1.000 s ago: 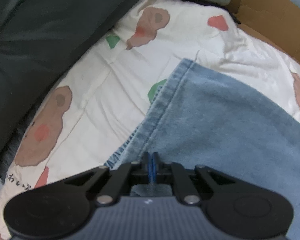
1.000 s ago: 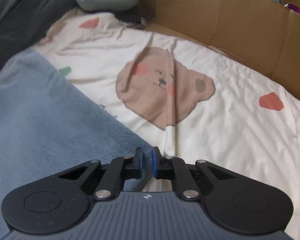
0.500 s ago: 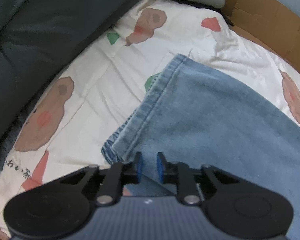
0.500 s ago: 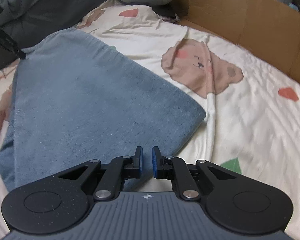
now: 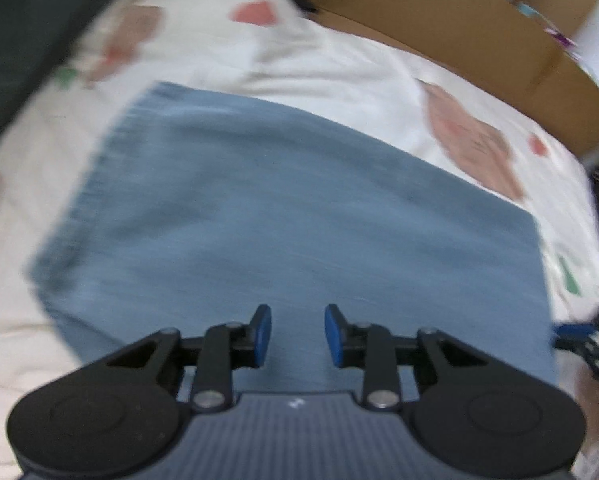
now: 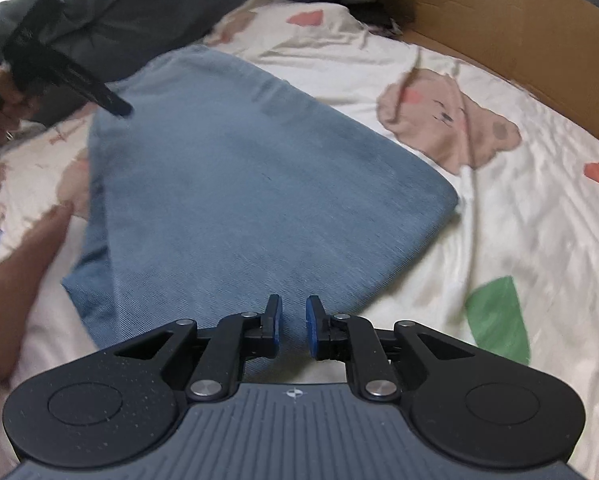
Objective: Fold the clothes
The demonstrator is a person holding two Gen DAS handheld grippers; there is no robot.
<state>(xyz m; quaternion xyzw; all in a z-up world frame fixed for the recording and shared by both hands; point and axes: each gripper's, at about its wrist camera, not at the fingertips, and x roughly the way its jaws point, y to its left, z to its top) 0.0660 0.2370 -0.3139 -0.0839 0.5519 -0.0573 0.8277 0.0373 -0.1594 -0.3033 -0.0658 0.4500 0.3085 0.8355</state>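
Lying flat ahead of both pairs of fingers, the folded blue jeans (image 5: 299, 208) rest on the bear-print sheet (image 6: 519, 216). The left gripper (image 5: 298, 334) hovers over the denim, fingers wide apart and empty — the right gripper (image 6: 292, 326) holds a narrower gap at the cloth's near edge, gripping nothing.

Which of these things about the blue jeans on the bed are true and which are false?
1. The blue jeans lie folded on the bear-print sheet. True.
2. The left gripper clamps the jeans. False: its jaws are open and hold nothing.
3. A cardboard wall stands behind the bed. True.
4. The right gripper holds a sock. False: nothing sits between its jaws.
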